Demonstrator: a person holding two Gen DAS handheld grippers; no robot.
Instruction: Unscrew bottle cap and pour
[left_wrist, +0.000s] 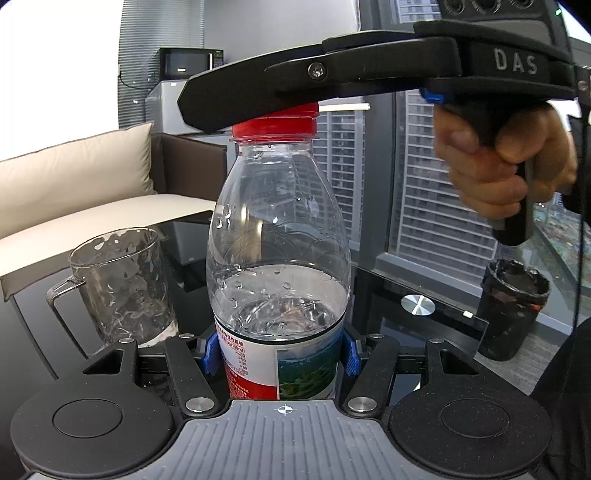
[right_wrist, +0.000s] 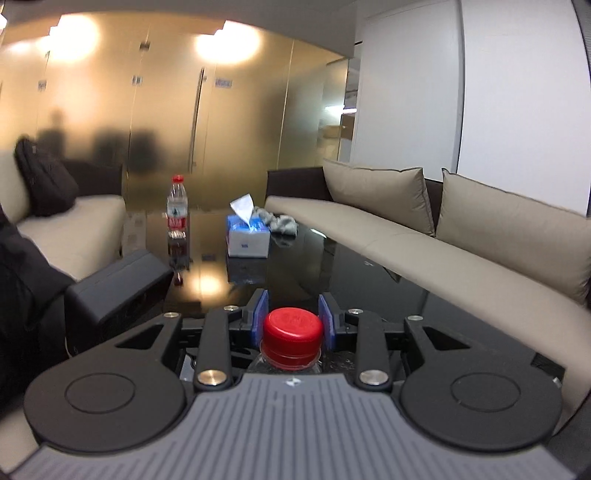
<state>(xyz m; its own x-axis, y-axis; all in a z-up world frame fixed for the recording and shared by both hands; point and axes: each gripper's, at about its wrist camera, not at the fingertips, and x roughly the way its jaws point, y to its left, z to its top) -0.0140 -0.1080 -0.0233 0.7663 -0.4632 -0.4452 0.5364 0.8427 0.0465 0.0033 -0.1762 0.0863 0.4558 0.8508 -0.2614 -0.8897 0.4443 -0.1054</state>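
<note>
While the bottle (left_wrist: 279, 266) stands upright on the dark table (left_wrist: 424, 291), part full of water, its red cap (right_wrist: 293, 332) is clamped between the blue pads of the right tool (right_wrist: 293, 325), and the left tool (left_wrist: 279, 356) grips the labelled body low down; a clear mug (left_wrist: 118, 284) stands just beside it

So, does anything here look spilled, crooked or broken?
Nothing stands out. The bottle stands upright in the left claw, its red cap on and pinched by the right claw. The glass mug beside it is upright.
</note>
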